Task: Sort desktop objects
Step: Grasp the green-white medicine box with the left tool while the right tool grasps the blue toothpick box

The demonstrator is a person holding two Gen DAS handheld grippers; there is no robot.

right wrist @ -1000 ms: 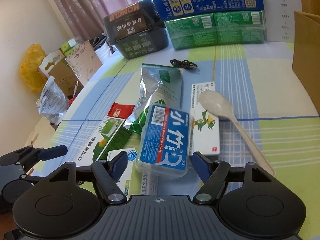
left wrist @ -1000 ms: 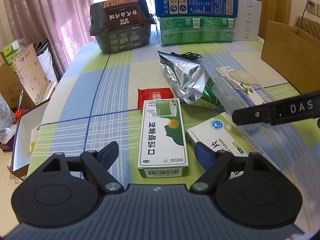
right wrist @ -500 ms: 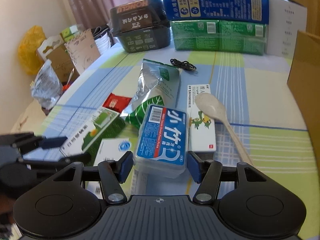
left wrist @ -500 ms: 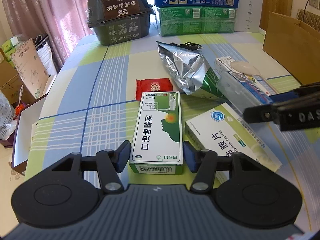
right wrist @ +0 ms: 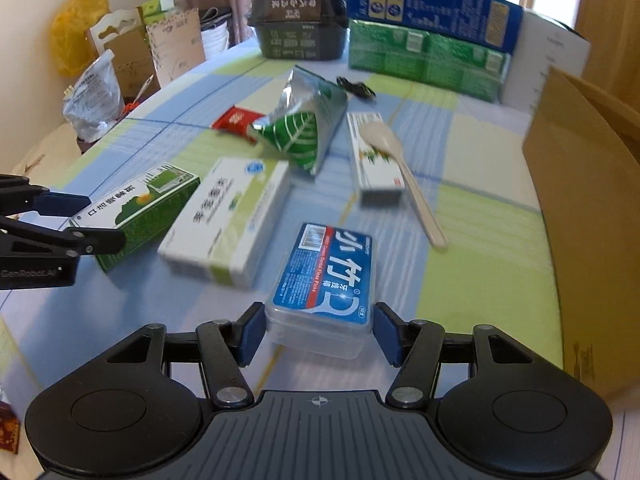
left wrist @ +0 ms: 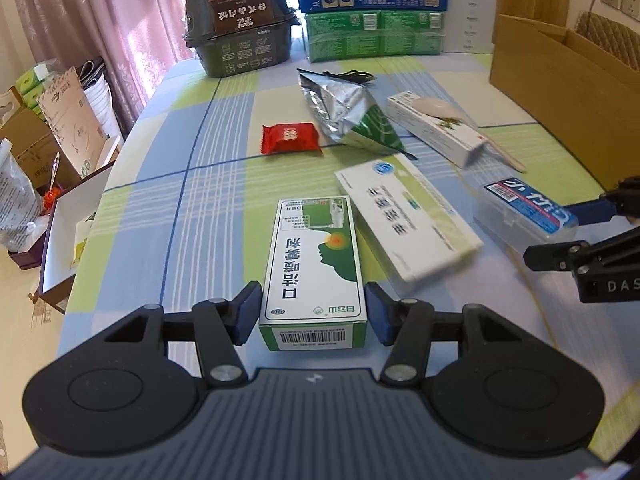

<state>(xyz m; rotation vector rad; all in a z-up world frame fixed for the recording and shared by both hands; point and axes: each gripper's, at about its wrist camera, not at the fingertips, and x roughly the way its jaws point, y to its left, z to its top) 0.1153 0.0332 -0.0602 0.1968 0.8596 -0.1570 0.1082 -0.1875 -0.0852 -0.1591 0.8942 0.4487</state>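
Note:
My left gripper (left wrist: 314, 312) is shut on the near end of a green and white medicine box (left wrist: 316, 256); both blue pads press its sides. My right gripper (right wrist: 320, 332) is shut on a clear floss-pick box with a blue label (right wrist: 326, 276). The right wrist view shows the left gripper (right wrist: 96, 220) at the far left, holding the green box (right wrist: 136, 204). The left wrist view shows the right gripper (left wrist: 560, 236) at the right edge with the floss box (left wrist: 524, 212). Between the two lies a white tablet box (left wrist: 404, 216).
Farther back on the checked cloth lie a red packet (left wrist: 291, 139), a foil bag (left wrist: 352, 116), and a spoon (left wrist: 434, 106) on a long white carton (left wrist: 448, 136). A cardboard box (left wrist: 560, 92) stands at the right. A black container (left wrist: 240, 28) and stacked cartons (left wrist: 372, 8) line the far edge.
Both grippers closed on their boxes, then drew back toward the table's near side. The floss box left the pile by the foil bag, and the green box slid away from the red packet.

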